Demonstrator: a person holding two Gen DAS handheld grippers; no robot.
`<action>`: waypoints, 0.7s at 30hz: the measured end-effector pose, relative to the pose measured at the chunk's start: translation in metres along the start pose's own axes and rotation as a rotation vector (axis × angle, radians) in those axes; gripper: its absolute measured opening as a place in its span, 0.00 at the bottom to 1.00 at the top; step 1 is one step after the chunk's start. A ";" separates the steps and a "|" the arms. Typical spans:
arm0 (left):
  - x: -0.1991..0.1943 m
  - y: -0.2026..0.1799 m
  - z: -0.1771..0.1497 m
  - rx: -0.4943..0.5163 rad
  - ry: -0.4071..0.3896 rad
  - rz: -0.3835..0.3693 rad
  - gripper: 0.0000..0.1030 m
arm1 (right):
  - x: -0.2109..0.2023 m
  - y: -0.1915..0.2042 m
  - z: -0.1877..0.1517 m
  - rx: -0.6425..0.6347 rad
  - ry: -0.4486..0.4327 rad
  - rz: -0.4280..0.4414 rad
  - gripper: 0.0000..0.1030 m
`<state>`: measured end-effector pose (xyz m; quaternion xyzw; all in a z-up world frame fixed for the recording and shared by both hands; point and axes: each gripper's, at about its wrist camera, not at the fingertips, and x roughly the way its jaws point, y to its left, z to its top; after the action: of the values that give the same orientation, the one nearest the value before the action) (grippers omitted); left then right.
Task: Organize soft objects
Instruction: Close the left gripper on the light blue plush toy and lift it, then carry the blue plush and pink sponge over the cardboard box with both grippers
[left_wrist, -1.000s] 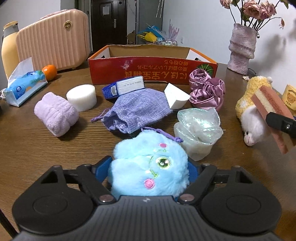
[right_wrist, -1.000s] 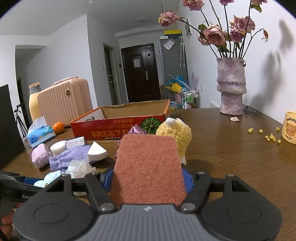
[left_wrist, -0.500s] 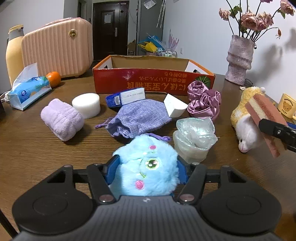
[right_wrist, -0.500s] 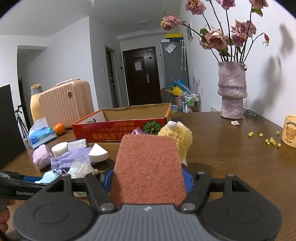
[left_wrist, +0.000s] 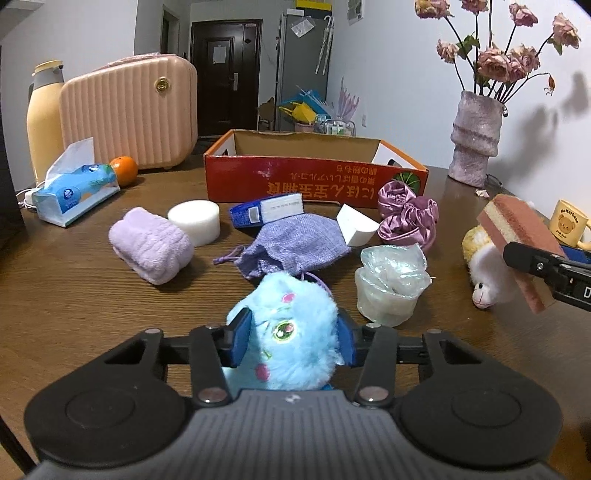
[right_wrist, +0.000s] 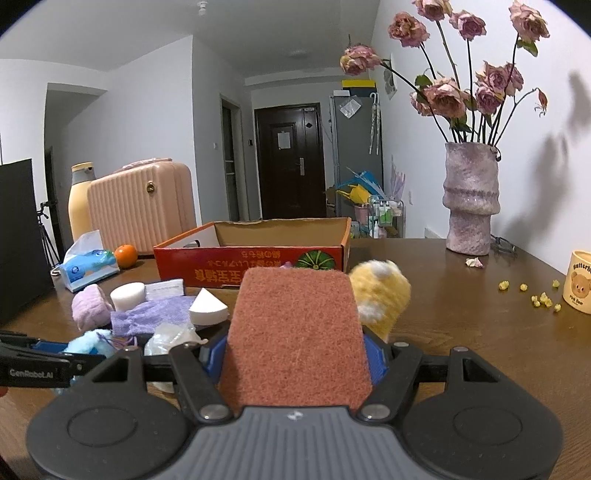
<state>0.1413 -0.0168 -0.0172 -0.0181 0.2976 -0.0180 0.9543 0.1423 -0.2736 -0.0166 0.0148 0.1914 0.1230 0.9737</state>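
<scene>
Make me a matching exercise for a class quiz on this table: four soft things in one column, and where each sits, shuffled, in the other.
Things:
1. blue plush toy
2. scouring sponge
3. purple towel roll
4. purple satin scrunchie

Places:
A. beside the white foam cylinder
B. in the right gripper
C. in front of the red cardboard box
D. in the left gripper

Pairs: 1-D, 2-B, 3-A, 4-C
</scene>
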 end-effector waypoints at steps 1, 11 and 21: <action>-0.002 0.001 0.000 0.000 -0.006 0.000 0.45 | -0.001 0.001 0.000 -0.002 -0.003 0.002 0.67; -0.027 0.009 0.006 0.000 -0.082 -0.001 0.44 | -0.009 0.021 0.008 -0.033 -0.037 0.019 0.67; -0.045 0.012 0.027 0.007 -0.175 0.001 0.44 | -0.010 0.035 0.027 -0.055 -0.083 0.022 0.67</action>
<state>0.1198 -0.0018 0.0297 -0.0160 0.2129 -0.0169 0.9768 0.1350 -0.2419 0.0152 -0.0050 0.1470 0.1381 0.9794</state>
